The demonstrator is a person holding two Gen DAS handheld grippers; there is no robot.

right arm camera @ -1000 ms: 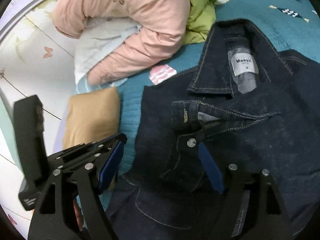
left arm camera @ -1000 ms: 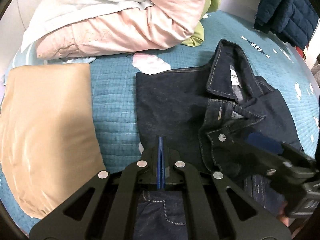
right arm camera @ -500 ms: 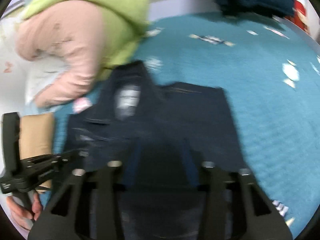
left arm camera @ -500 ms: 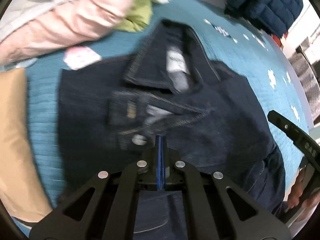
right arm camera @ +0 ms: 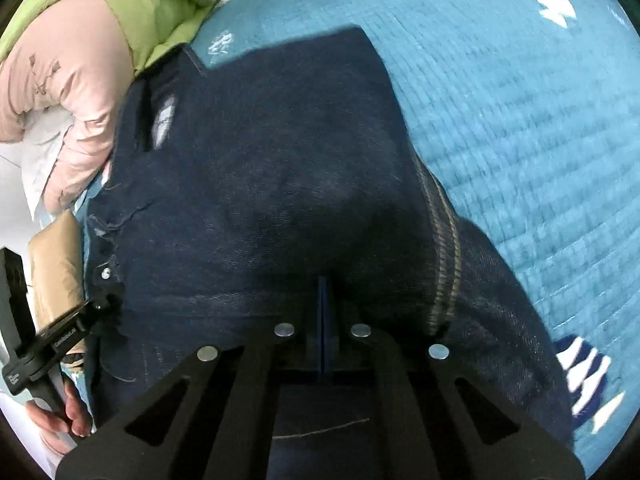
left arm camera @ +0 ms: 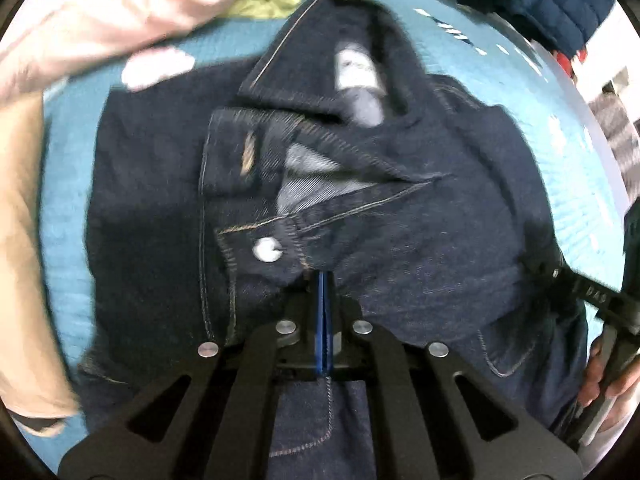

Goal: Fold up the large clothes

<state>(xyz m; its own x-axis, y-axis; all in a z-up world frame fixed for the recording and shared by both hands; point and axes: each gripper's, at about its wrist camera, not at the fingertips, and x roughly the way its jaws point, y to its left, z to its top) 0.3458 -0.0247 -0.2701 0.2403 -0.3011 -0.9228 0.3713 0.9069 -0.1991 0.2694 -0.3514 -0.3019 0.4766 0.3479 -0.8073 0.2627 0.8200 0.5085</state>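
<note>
Here, on the quilted teal bedspread point(right arm camera: 500, 120), the dark denim jacket point(left arm camera: 400, 220) is pinched at its near hem by the clenched left gripper point(left arm camera: 325, 280) and the clamped right gripper point(right arm camera: 323, 284), so an unevenly lifted hem could be skewed.

Little can be read here. The white neck label point(left arm camera: 357, 67) inside the collar of the denim jacket point(left arm camera: 420, 216) is smeared by blur in the left wrist view, and in the right wrist view it is too small and slanted — its print cannot be made out. The black handle of the left gripper point(right arm camera: 60, 342) carries small white lettering, too fine to read; the right gripper's body point(left arm camera: 596, 294) shows faint pale characters — unreadable too.
</note>
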